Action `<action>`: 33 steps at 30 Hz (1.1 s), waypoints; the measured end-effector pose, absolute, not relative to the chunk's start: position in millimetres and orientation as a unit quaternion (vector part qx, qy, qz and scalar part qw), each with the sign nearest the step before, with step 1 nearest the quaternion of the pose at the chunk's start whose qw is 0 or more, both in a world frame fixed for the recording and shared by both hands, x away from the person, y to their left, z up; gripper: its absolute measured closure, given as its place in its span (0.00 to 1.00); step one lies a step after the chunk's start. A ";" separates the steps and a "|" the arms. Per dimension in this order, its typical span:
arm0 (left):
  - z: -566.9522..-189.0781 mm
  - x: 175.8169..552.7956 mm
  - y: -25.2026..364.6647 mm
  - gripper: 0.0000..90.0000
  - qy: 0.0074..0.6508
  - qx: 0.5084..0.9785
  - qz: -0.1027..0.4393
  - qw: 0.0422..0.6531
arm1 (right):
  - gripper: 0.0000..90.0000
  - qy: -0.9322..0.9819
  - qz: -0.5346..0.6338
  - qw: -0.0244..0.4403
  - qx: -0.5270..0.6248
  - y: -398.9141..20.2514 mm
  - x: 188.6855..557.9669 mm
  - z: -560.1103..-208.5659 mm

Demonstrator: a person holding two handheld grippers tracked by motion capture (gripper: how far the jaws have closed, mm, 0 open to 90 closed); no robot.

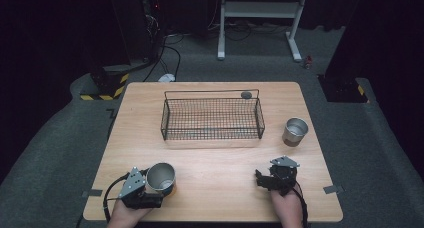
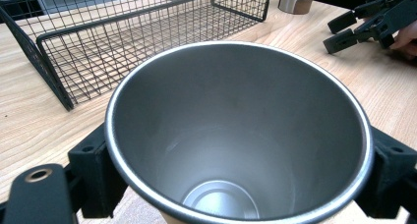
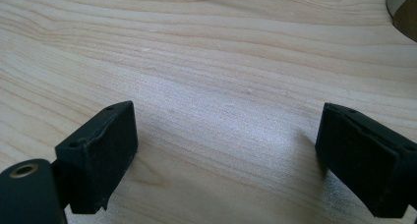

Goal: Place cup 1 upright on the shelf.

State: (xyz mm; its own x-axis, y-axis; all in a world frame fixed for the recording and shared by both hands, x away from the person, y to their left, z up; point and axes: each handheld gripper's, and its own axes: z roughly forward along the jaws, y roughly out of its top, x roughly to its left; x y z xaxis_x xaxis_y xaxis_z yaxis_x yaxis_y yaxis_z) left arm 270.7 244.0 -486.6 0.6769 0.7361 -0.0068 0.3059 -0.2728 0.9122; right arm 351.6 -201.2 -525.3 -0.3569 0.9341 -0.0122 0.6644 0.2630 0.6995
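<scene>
At the near left corner of the table (image 1: pixel 210 188), my left gripper (image 1: pixel 150 190) is clamped around a steel cup (image 1: pixel 161 178). The wire basket (image 1: pixel 212 119) awaits; my right gripper (image 1: pixel 265 179) rests open, holding nothing.

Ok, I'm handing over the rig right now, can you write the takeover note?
Left gripper: shut on the near steel cup, jaws pressing both sides; the cup is at the near left of the table and looks empty inside.
Right gripper: open, nothing between the jaws, low over bare wood at the near right.
Second steel cup: standing upright on the table, right of the wire basket.
Done: first cup gripped.
Left, probably: both cups into the basket, which holds no cup yet.
</scene>
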 end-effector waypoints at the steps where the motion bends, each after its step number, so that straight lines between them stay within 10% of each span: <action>1: -486.7 270.6 244.1 0.15 0.340 0.768 0.214 0.499 | 0.10 0.764 0.308 0.219 0.523 -201.3 351.6 -525.4; 33: -478.6 268.4 254.1 0.15 0.347 0.740 0.229 0.528 | 0.10 0.764 0.307 0.218 0.523 -201.2 351.6 -525.1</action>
State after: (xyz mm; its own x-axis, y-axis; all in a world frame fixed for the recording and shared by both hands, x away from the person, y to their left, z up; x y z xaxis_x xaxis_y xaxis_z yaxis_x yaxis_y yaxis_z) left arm 268.4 254.1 -478.6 0.6543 0.7558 -0.0270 0.2709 -0.2009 0.9414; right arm 351.6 -201.2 -525.1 -0.3570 0.9340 -0.0131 0.6659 0.2643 0.6976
